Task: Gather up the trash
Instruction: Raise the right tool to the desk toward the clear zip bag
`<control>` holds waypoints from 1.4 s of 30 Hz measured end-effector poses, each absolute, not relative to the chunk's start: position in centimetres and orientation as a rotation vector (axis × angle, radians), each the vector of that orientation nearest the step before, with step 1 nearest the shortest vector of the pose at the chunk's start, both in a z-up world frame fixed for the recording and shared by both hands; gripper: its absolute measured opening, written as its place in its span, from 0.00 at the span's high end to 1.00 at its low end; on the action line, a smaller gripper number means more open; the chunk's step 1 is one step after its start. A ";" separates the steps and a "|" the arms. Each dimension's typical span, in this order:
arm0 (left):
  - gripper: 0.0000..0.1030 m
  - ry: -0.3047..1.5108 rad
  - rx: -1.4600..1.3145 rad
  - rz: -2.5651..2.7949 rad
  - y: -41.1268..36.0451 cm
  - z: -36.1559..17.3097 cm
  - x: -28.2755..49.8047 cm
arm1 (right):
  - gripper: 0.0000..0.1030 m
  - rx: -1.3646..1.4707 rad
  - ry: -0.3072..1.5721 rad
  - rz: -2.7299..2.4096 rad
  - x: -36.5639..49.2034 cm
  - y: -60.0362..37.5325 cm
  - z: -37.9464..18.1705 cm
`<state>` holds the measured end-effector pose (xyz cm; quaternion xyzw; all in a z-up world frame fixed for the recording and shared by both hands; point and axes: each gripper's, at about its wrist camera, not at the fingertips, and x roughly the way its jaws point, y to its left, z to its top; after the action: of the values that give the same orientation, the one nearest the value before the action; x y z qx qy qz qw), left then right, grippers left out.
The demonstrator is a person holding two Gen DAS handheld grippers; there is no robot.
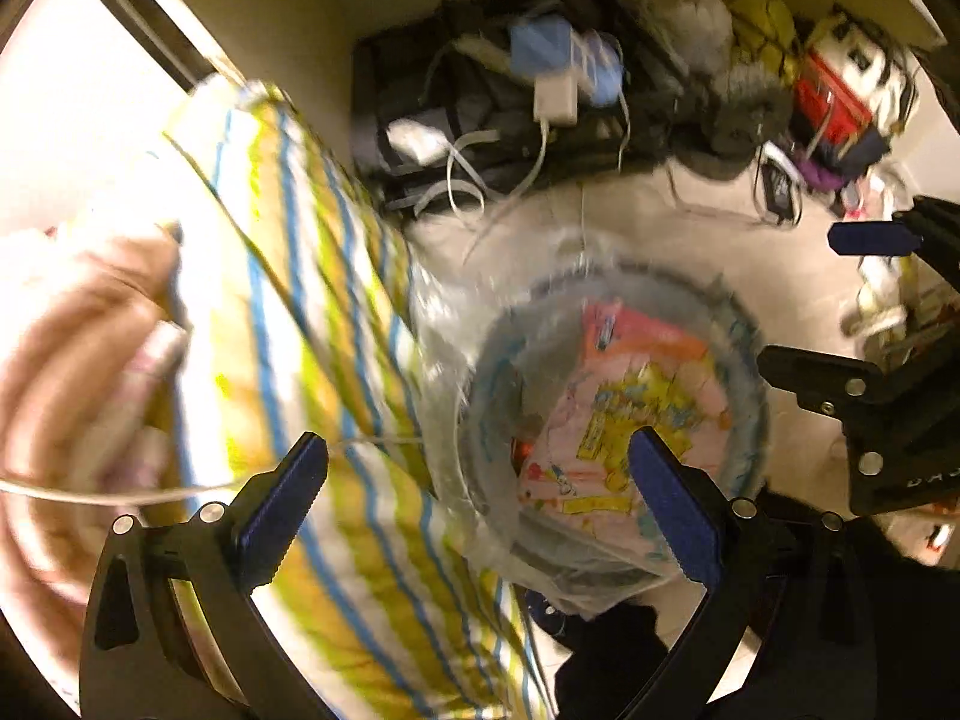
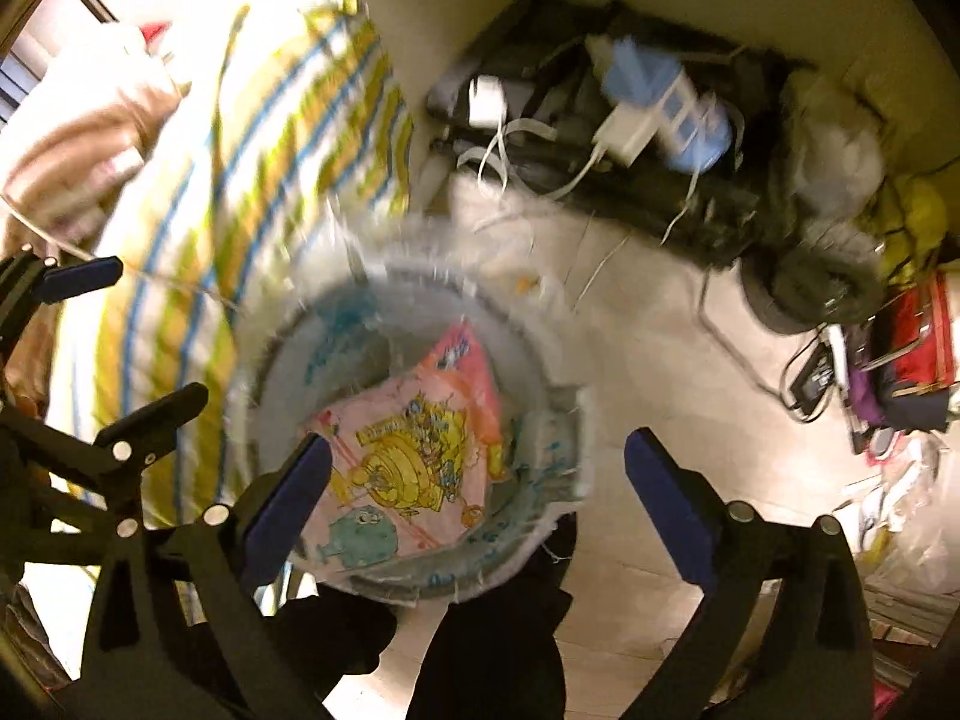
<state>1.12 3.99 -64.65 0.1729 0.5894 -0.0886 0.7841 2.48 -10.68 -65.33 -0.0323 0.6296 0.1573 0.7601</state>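
A round trash bin lined with a clear plastic bag [image 1: 744, 360] [image 2: 288, 372] stands on the pale floor below both grippers. A pink cartoon-printed wrapper [image 1: 606, 420] [image 2: 408, 450] lies inside it. My left gripper [image 1: 480, 498] is open and empty, above the bin's left rim and the striped bedding. My right gripper [image 2: 480, 492] is open and empty, above the bin's near right rim. The right gripper also shows at the right edge of the left wrist view [image 1: 840, 312]. The left gripper shows at the left edge of the right wrist view [image 2: 120, 336].
Striped yellow, blue and white bedding [image 1: 312, 360] [image 2: 240, 180] lies left of the bin. A black bag with a blue power strip, white charger and cables [image 1: 564, 72] [image 2: 660, 102] sits beyond it. Clothes, a red bag [image 1: 834, 102] and loose items crowd the right.
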 end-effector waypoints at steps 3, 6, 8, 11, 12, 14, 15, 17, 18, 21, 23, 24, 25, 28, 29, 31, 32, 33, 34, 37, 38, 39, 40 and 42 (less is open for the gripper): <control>0.06 1.223 0.358 -0.209 3.2 -59.1 1.6 | 0.07 -0.055 1.319 0.309 3.1 -11.8 -59.8; 0.06 1.187 0.341 -0.233 2.2 -54.5 1.5 | 0.07 -0.052 1.255 0.282 4.0 -12.9 -54.1; 0.06 1.140 0.343 -0.247 1.4 -50.6 1.4 | 0.07 -0.041 1.197 0.260 4.4 -13.7 -49.6; 0.06 1.073 0.352 -0.269 0.3 -45.3 1.4 | 0.07 -0.017 1.120 0.227 4.9 -15.1 -43.9; 0.06 1.051 0.353 -0.276 -0.1 -43.2 1.5 | 0.07 -0.013 1.099 0.219 5.1 -15.4 -42.5; 0.06 1.015 0.358 -0.293 -0.4 -40.4 1.8 | 0.07 -0.004 1.047 0.201 5.4 -16.1 -39.3; 0.06 0.995 0.363 -0.302 -0.6 -39.1 1.9 | 0.07 -0.001 1.014 0.190 5.6 -16.4 -37.6; 0.06 0.946 0.371 -0.328 -0.8 -36.1 2.3 | 0.07 0.000 0.953 0.171 5.9 -16.9 -34.6; 0.06 0.925 0.370 -0.339 -0.9 -35.1 2.4 | 0.07 0.002 0.931 0.163 5.9 -17.2 -33.7; 0.06 0.845 0.364 -0.343 -1.2 -32.0 3.3 | 0.07 0.016 0.877 0.129 6.2 -17.5 -31.1; 0.06 0.821 0.348 -0.337 -1.2 -30.1 4.2 | 0.07 0.031 0.856 0.102 6.4 -17.7 -29.8; 0.06 0.817 0.340 -0.335 -1.2 -29.4 4.6 | 0.07 0.031 0.844 0.089 6.6 -17.8 -29.0; 0.06 0.814 0.338 -0.330 -1.3 -28.2 5.0 | 0.07 0.026 0.832 0.072 6.9 -17.9 -28.1; 0.06 0.792 0.336 -0.346 -1.7 -26.1 6.1 | 0.07 0.022 0.805 0.052 7.6 -18.4 -25.9; 0.06 0.776 0.333 -0.351 -1.9 -25.2 6.5 | 0.07 0.021 0.791 0.050 8.0 -18.7 -25.0; 0.06 0.757 0.327 -0.353 -2.2 -23.9 7.5 | 0.07 0.007 0.777 0.040 9.0 -19.4 -23.9; 0.06 0.744 0.315 -0.351 -2.4 -23.3 8.0 | 0.07 0.000 0.774 0.040 9.7 -19.8 -23.6; 0.06 0.738 0.300 -0.348 -2.6 -23.0 8.5 | 0.07 -0.011 0.773 0.043 10.5 -20.1 -23.4; 0.06 0.739 0.274 -0.344 -2.8 -22.6 9.4 | 0.07 -0.024 0.774 0.043 11.1 -20.2 -23.3; 0.06 0.737 0.245 -0.337 -3.7 -22.0 11.2 | 0.07 -0.047 0.774 0.070 13.3 -21.0 -23.2; 0.06 0.736 0.247 -0.334 -4.1 -21.9 11.9 | 0.07 -0.056 0.778 0.083 14.3 -21.1 -23.3; 0.06 0.735 0.251 -0.333 -4.5 -21.9 12.5 | 0.07 -0.076 0.781 0.093 15.3 -21.2 -23.5; 0.06 0.731 0.258 -0.331 -5.1 -21.9 13.4 | 0.07 -0.092 0.783 0.103 16.0 -21.2 -23.6; 0.06 0.732 0.267 -0.326 -5.9 -22.0 14.7 | 0.07 -0.125 0.791 0.143 18.2 -21.2 -24.1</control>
<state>14.71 -5.94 -22.04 0.1294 0.3553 -0.1584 0.9121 18.20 -21.22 -24.14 -0.0608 0.3847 0.0695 0.9184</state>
